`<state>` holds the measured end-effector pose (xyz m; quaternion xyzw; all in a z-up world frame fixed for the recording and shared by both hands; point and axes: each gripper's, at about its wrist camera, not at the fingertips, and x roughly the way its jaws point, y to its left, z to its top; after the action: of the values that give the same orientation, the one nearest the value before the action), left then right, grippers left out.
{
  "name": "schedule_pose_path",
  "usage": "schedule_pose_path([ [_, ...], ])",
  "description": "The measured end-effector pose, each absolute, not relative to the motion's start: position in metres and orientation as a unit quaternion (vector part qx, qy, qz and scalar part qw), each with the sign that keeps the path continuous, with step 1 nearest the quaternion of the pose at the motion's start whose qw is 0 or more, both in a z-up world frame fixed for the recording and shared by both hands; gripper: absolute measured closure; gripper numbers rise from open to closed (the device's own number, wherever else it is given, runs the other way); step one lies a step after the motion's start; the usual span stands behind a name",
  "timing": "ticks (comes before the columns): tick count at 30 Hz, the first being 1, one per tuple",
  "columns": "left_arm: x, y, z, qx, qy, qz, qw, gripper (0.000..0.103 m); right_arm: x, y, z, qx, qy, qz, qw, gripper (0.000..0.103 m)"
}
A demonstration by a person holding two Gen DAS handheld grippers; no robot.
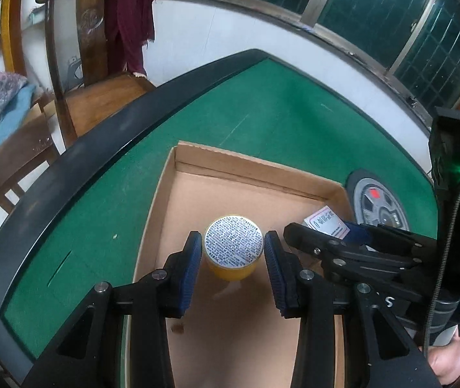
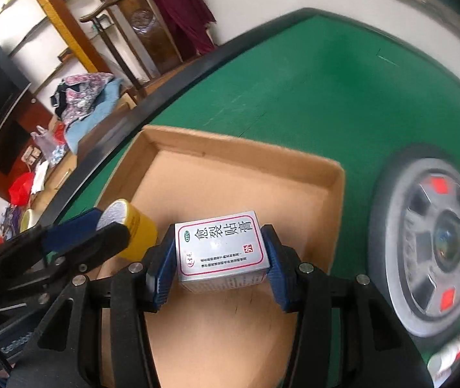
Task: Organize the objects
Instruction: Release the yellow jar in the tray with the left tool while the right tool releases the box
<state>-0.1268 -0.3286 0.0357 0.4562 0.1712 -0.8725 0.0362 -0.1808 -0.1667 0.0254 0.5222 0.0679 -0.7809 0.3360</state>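
Yellow jar (image 1: 233, 249) and box (image 2: 222, 252) above tray (image 2: 230, 158)

My two wrist views look steeply down, close over the cardboard tray (image 1: 294, 190) (image 2: 336, 190) on the green desk (image 1: 262, 113) (image 2: 327, 97); both share it.

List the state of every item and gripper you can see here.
Yellow cylindrical container: held in left gripper, above box.
White rectangular medicine carton: clamped in right gripper, above box.
Shallow brown cardboard box: open, floor bare where visible.
Round grey centre panel: flush in green table.
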Motion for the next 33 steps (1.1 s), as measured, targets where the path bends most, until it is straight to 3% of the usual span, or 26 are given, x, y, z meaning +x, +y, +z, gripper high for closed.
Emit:
schedule_pose_path([
  [12,-0.129,-0.340,0.035,0.441,0.191,-0.876,0.043,0.063,-0.200,-0.179,0.019,0.518,0.077,-0.790,0.320,0.052],
  [15,-0.125,-0.339,0.042,0.432,0.196,-0.879,0.044,0.060,-0.199,-0.178,0.023,0.518,0.080,-0.789,0.321,0.038],
  [20,-0.112,-0.338,0.052,0.422,0.211,-0.881,0.036,0.059,-0.188,-0.166,0.038,0.497,0.080,-0.800,0.325,0.036],
  [23,-0.094,-0.329,0.064,0.402,0.212,-0.890,0.019,0.059,-0.168,-0.148,0.058,0.465,0.094,-0.815,0.333,0.036],
  [27,-0.058,-0.304,0.081,0.361,0.215,-0.907,-0.018,0.049,-0.108,-0.106,0.104,0.351,0.121,-0.874,0.313,0.036],
  [30,-0.036,-0.281,0.090,0.336,0.215,-0.916,-0.046,0.048,-0.060,-0.060,0.128,0.292,0.094,-0.899,0.311,0.014],
  [33,-0.015,-0.255,0.097,0.319,0.216,-0.920,-0.078,0.047,-0.039,-0.013,0.121,0.295,0.046,-0.909,0.292,0.014],
])
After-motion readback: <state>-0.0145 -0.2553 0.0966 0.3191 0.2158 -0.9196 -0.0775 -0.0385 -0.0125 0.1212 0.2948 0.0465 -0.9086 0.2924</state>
